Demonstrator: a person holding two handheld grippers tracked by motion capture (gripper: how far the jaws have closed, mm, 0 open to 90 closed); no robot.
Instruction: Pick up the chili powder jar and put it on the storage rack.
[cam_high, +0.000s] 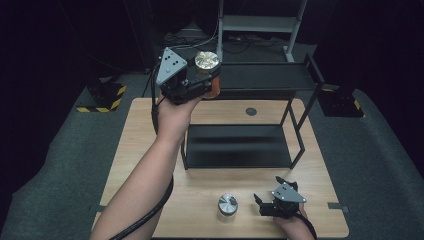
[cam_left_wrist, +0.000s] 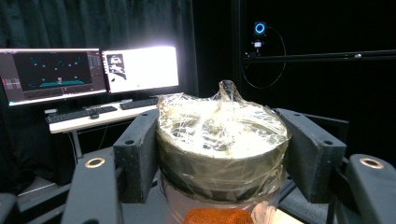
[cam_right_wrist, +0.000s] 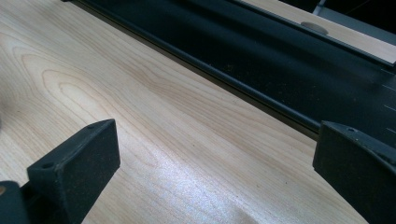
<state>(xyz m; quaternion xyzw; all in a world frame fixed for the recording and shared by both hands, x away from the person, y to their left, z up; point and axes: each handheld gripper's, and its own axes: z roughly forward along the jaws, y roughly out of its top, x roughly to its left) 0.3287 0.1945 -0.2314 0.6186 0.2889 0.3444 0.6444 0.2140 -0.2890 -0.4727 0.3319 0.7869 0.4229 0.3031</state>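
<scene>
As we look down from the high view, we see the left gripper (cam_high: 204, 79) raised above the far left corner of the table (cam_high: 150, 150), level with the top shelf of a black two-level rack (cam_high: 260, 77), and clamped on a jar (cam_high: 207, 67) whose top is covered in crinkled clear film. In the left gripper view the jar (cam_left_wrist: 222, 149) sits squarely between the two black jaws, whose pads (cam_left_wrist: 137, 158) press against its sides just under the film-wrapped lid; an orange-brown patch, perhaps a label or the contents, shows at the bottom edge, though we cannot tell which. Behind the jar we note two lit monitors (cam_left_wrist: 93, 70) and a keyboard (cam_left_wrist: 81, 113) on a pale desk. We find the right gripper (cam_high: 272, 200) low at the near right of the table, with its jaws standing apart and nothing between them; in the right gripper view the gripper (cam_right_wrist: 210, 163) points across bare wood grain toward the lower shelf (cam_right_wrist: 289, 65) of the rack. A second jar with a silver lid (cam_high: 227, 204) stands upright on the table just to the left of the right gripper, apart from it, and in front of the lower shelf (cam_high: 237, 145). The person's left forearm (cam_high: 145, 180) stretches diagonally over the table's left side.
</scene>
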